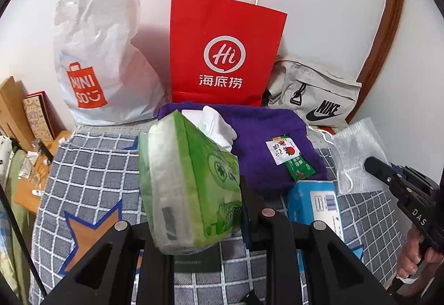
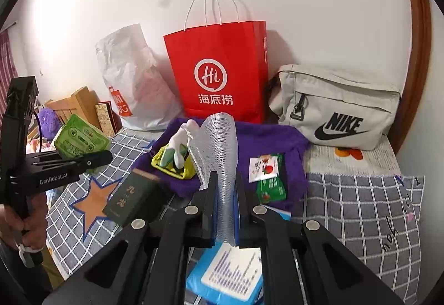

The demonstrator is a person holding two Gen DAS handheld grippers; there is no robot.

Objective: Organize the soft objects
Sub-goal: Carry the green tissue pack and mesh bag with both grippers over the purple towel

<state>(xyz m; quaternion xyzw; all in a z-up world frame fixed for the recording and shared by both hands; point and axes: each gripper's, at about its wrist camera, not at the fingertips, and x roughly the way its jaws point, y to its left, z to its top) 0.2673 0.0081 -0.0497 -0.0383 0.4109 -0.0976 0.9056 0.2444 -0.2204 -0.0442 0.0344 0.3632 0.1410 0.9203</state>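
My left gripper (image 1: 194,194) is shut on a green tissue pack (image 1: 191,183), which it holds tilted above the checked bedspread (image 1: 88,166). The right wrist view shows that same pack (image 2: 80,141) in the left gripper (image 2: 102,158) at the far left. My right gripper (image 2: 226,176) is shut on a white mesh pouch (image 2: 219,144) that stands up between its fingers. The pouch (image 1: 358,152) and right gripper (image 1: 373,165) also appear at the right of the left wrist view. A purple towel (image 1: 266,138) lies behind, carrying a snack packet (image 1: 288,155) and a white glove (image 2: 180,138).
Against the wall stand a white plastic bag (image 1: 94,55), a red paper bag (image 1: 224,52) and a grey Nike bag (image 1: 313,91). A blue tissue pack (image 1: 316,202) and a dark green booklet (image 2: 133,199) lie on the bedspread. A wooden stand with clutter (image 1: 30,166) is at the left.
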